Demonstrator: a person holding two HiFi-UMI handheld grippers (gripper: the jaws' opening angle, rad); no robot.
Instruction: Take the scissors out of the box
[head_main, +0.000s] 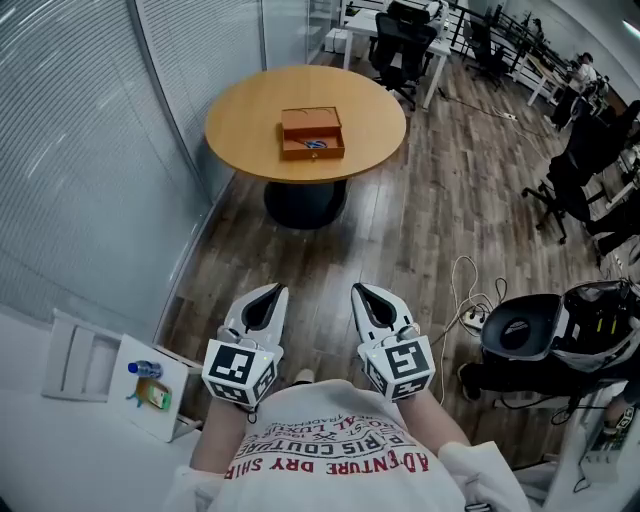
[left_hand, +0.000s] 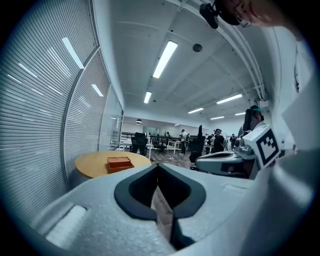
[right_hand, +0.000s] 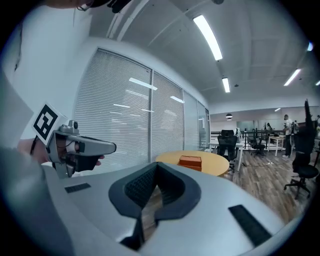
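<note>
Round wooden table (head_main: 250, 120) on the plank floor (head_main: 450, 200) bears the brown box (head_main: 312, 132) (a small bluish thing (head_main: 316, 144) shows in it, too small to name). Well apart, by the person's shirt (head_main: 340, 450), left gripper (head_main: 272, 292) and right gripper (head_main: 362, 292) hang with jaws closed together, empty.

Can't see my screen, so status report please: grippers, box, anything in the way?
Left gripper, right gripper shut, empty, near body. Box on round table ahead, untouched. Only floor between.
</note>
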